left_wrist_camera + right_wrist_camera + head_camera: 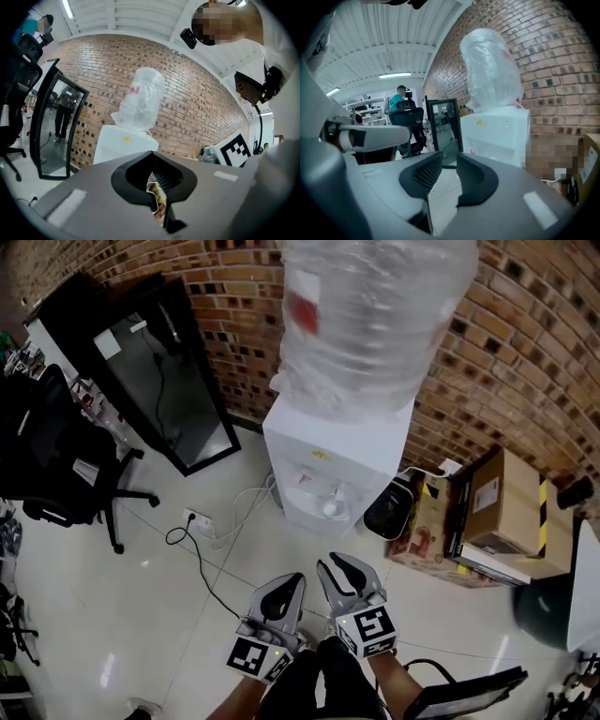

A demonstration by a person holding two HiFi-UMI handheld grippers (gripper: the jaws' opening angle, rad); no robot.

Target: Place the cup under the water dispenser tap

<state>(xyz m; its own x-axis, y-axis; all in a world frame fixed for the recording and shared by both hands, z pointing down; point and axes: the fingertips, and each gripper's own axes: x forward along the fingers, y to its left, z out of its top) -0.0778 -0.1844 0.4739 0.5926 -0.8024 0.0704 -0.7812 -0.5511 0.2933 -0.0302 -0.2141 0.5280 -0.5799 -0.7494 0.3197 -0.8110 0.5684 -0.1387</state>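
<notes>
The pale, glossy tiled floor (141, 615) carries a white water dispenser (328, 474) standing against the brick wall, with cardboard boxes (502, 507) just beside it on the right. To its left a black-framed glass panel (159, 371) leans on the wall, a black office chair (66, 465) stands near it, and a white power strip (197, 519) lies with its cables between chair and dispenser.

brick wall (525, 343), glossy floor (141, 624), plastic dispenser (339, 439)

Water dispenser (337, 457) recorded white; bottle (375, 315) on it clear; brick wall (525, 334) behind it red-brown, dark-flecked.
</notes>
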